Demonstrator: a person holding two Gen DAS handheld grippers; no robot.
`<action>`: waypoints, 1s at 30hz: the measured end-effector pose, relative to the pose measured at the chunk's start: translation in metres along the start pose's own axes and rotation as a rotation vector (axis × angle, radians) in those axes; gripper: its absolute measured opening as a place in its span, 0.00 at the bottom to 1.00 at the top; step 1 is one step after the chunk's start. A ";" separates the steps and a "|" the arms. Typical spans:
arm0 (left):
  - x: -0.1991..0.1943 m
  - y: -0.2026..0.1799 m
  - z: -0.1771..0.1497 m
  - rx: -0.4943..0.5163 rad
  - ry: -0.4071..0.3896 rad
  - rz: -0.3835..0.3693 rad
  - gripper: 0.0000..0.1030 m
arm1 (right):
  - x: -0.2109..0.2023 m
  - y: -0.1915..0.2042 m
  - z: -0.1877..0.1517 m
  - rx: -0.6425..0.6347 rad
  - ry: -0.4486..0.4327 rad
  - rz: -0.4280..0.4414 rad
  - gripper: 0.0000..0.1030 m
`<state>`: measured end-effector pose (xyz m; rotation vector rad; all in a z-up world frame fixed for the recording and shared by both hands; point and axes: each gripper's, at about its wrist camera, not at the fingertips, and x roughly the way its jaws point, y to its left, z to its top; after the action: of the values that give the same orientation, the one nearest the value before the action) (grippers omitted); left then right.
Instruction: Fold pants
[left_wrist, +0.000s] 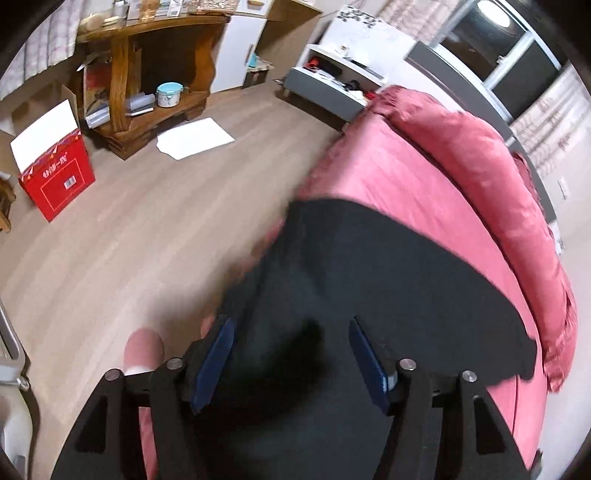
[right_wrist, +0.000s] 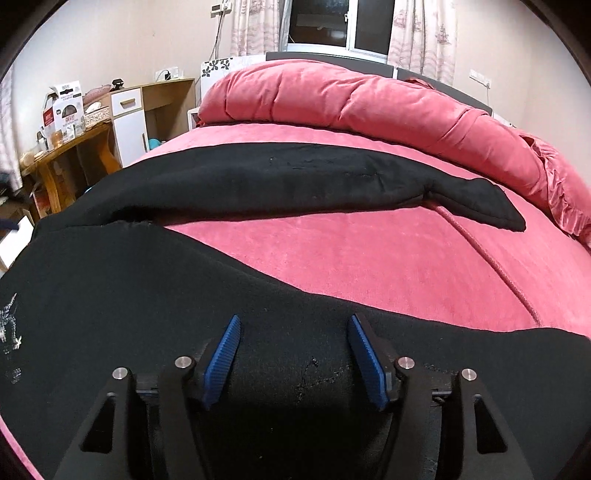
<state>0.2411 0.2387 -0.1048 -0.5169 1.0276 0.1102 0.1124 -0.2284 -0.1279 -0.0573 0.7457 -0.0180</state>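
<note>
Black pants (right_wrist: 122, 295) lie spread on the pink bed (right_wrist: 351, 258). One leg (right_wrist: 295, 177) runs across the far side to the right, and the other passes under my right gripper (right_wrist: 294, 354). That gripper is open, its blue pads (right_wrist: 225, 354) apart over the near leg and not pressing on the cloth. In the left wrist view the pants (left_wrist: 369, 266) reach the bed's edge (left_wrist: 317, 184). My left gripper (left_wrist: 291, 354) hovers over them there, open, with dark blurred cloth below the gap between its pads (left_wrist: 365, 354).
A rolled pink duvet (right_wrist: 351, 99) lies along the head of the bed. On the wooden floor (left_wrist: 147, 221) stand a red box (left_wrist: 55, 181) and a wooden shelf unit (left_wrist: 147, 74), beside a white sheet (left_wrist: 195, 138). A grey nightstand (left_wrist: 332, 85) stands by the bed. A pink slipper (left_wrist: 144, 349) is near the bed's edge.
</note>
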 end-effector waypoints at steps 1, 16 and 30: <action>0.008 0.000 0.011 -0.005 0.011 -0.003 0.71 | 0.000 0.000 0.000 -0.001 0.000 0.004 0.66; 0.136 -0.011 0.087 -0.020 0.151 -0.057 0.79 | 0.005 0.002 -0.002 -0.010 0.005 0.038 0.79; 0.116 -0.026 0.077 -0.069 0.067 -0.181 0.16 | 0.006 0.003 -0.001 -0.009 0.008 0.046 0.81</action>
<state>0.3708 0.2333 -0.1617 -0.6782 1.0402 -0.0329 0.1157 -0.2261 -0.1332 -0.0486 0.7547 0.0289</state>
